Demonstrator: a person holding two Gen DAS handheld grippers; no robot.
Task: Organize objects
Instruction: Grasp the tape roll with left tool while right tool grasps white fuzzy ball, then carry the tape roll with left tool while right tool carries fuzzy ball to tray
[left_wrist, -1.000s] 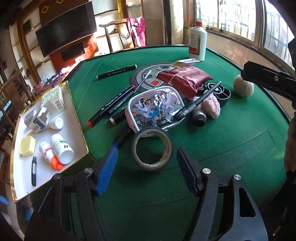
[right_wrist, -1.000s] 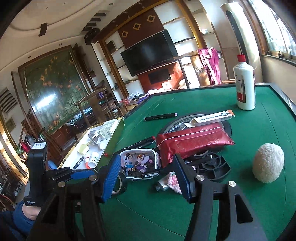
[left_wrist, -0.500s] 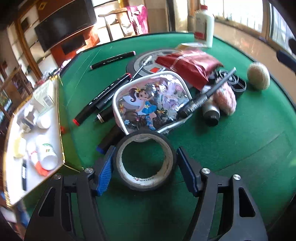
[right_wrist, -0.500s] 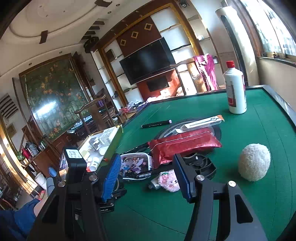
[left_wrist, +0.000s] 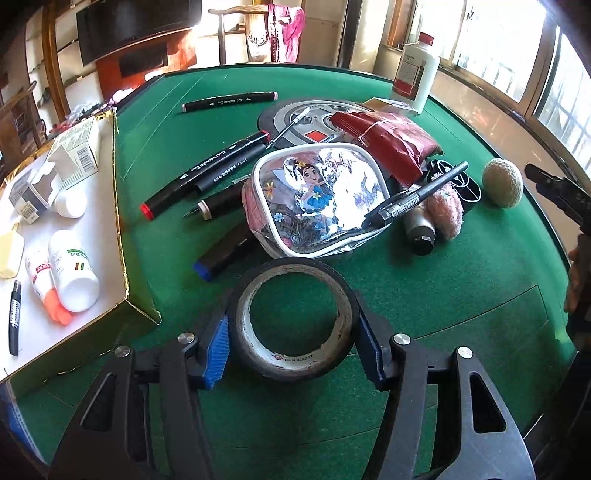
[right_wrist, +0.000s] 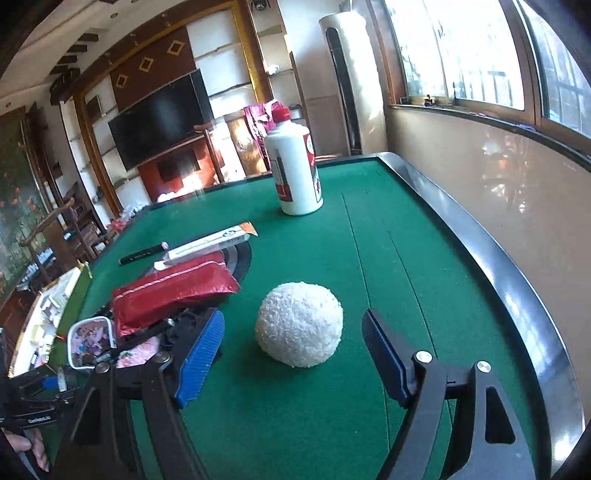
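A roll of dark tape (left_wrist: 295, 363) lies flat on the green felt table (left_wrist: 461, 295), just in front of the pile. My left gripper (left_wrist: 291, 325) is shut on it, with a blue pad against each side of the roll. A fluffy white ball (right_wrist: 299, 325) sits alone on the felt at the right of the pile. My right gripper (right_wrist: 291, 321) faces it with its jaws opening. The ball lies just ahead of the fingertips, in line with the gap, and neither pad touches it.
A gold-rimmed tray (left_wrist: 120, 221) at the left holds small bottles, boxes and a pen. The pile has a fairy-print pouch (left_wrist: 314, 206), black markers (left_wrist: 207, 173) and a red packet (left_wrist: 388, 136). A white bottle (right_wrist: 295, 170) stands at the back. The table's raised rim (right_wrist: 480, 251) runs along the right.
My left gripper came down around the tape roll and closed on it. My right gripper swung right from the pile to the white ball, and its jaws have widened.
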